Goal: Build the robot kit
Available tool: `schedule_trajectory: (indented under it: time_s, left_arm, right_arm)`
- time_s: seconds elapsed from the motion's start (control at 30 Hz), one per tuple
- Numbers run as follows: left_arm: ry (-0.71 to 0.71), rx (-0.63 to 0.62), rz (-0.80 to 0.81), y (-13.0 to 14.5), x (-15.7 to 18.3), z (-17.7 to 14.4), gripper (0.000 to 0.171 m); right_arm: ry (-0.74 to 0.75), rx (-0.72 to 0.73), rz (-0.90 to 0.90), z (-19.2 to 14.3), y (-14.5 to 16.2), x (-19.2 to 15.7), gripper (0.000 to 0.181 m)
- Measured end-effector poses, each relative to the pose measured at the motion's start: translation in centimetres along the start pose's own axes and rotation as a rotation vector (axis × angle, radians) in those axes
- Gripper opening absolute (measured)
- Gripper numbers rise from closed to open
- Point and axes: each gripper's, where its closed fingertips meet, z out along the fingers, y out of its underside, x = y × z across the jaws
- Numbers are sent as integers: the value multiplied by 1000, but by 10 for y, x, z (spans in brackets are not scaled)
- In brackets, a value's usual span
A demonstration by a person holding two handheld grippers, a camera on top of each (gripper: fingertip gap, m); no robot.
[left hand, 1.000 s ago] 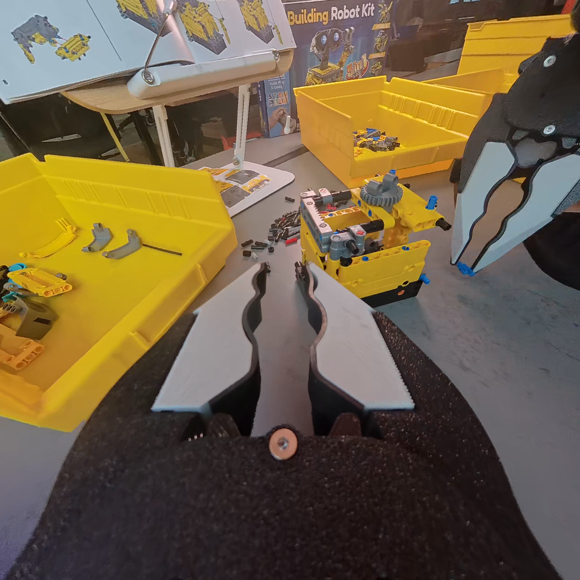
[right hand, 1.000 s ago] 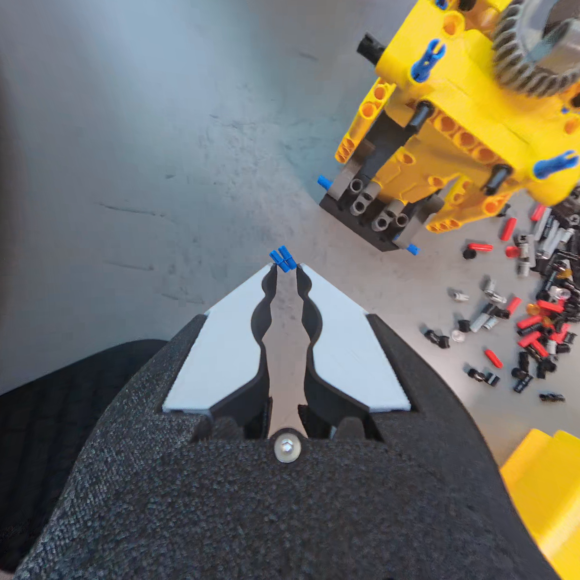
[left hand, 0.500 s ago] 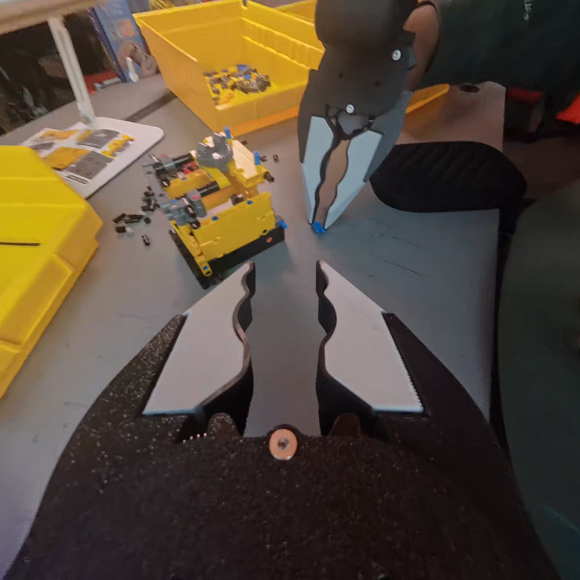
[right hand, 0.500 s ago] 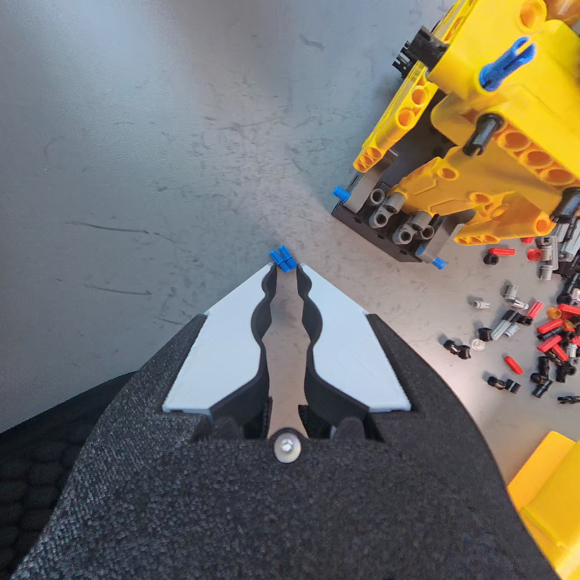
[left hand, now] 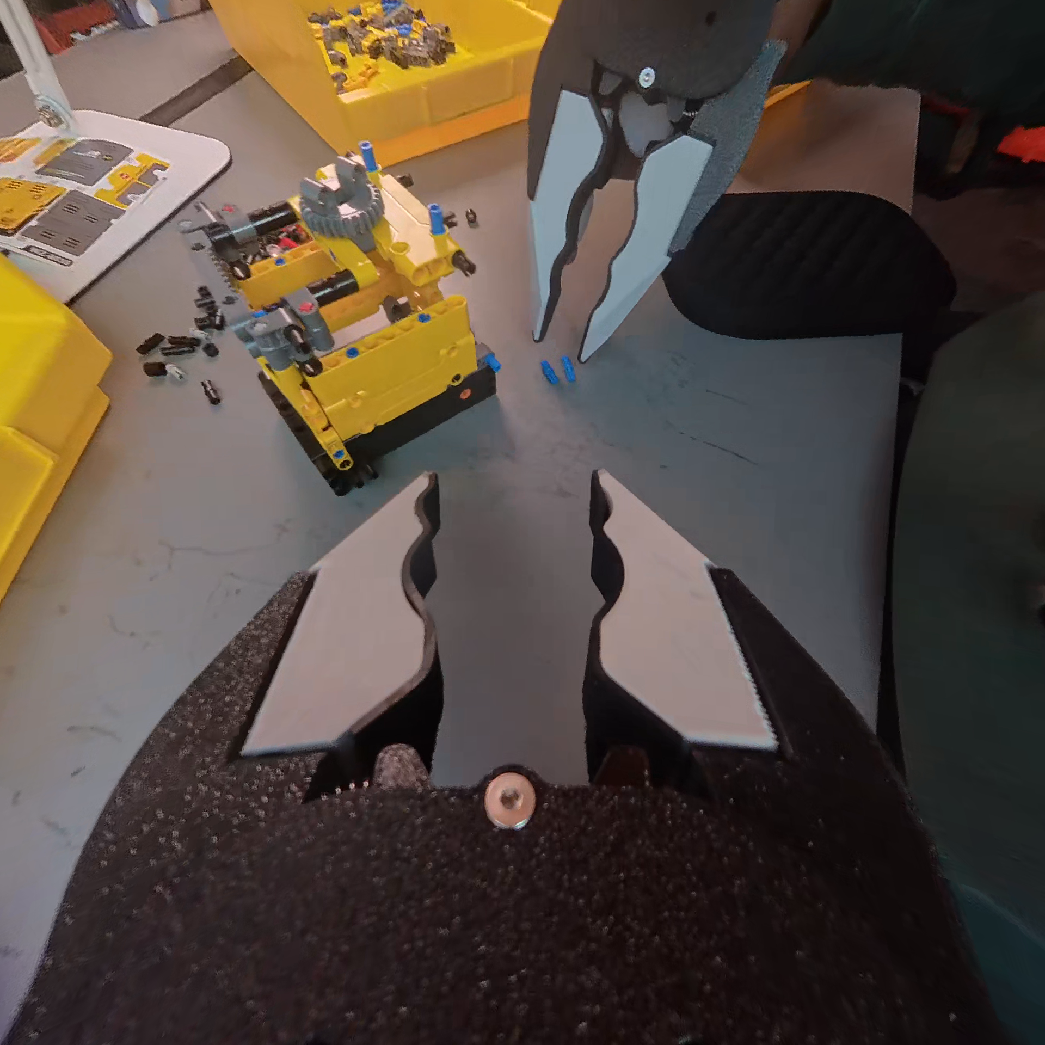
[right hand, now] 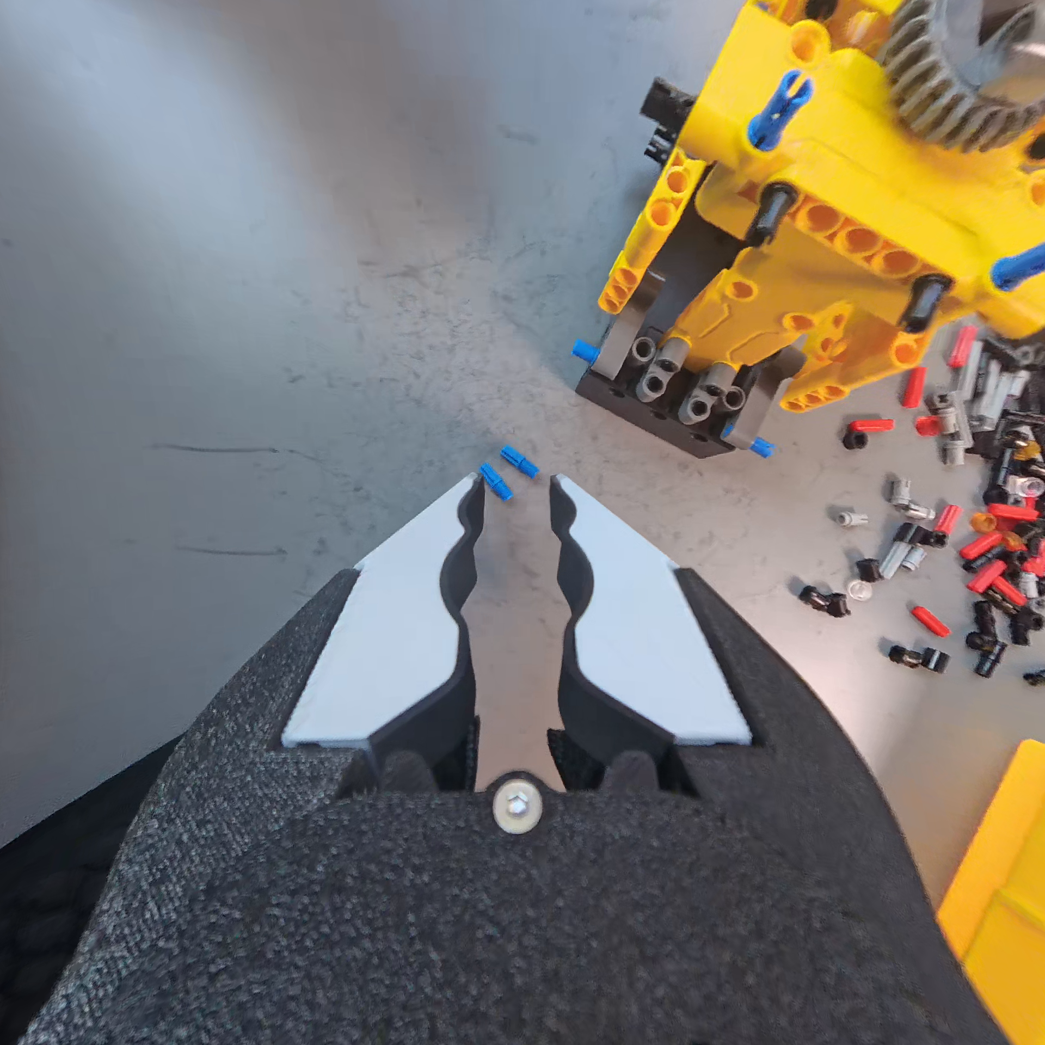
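Two blue pins [right hand: 509, 472] lie loose on the grey surface [right hand: 254, 339] just under the right gripper [right hand: 515, 479] — parted, empty; the left gripper [left hand: 512, 480] gapes wide beside the yellow model [left hand: 362, 322].

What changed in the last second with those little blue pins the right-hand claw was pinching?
The right gripper opened and let go of the two blue pins, which now lie apart on the grey table at its tips. The left gripper spread wider and holds nothing. The yellow model stayed where it was.
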Motion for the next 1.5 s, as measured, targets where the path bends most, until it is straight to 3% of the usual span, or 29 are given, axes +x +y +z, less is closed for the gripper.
schedule_trajectory:
  time_s: [0.13,0.33,0.5,0.73,0.9,1.1,1.5]
  left_arm:
    - [-78,101,-49,-6,-20,0,50]
    - [-164,147,-84,-8,-51,4,46]
    - [-256,155,-91,-4,-80,8,43]
    - [-394,268,-42,-31,-117,6,40]
    - [-413,308,-47,-48,-132,9,39]
    - [-399,307,-77,-42,-136,15,40]
    - [-376,394,-139,-44,-127,2,41]
  right_arm:
    - [79,160,46,-26,-14,7,24]
    - [210,412,191,-67,-17,14,24]
    - [297,555,311,-80,-5,25,24]
    - [391,697,446,-90,3,59,25]
    - [434,727,439,-93,3,71,24]
    - [510,720,410,-94,8,78,25]
    - [634,667,445,-92,16,99,57]
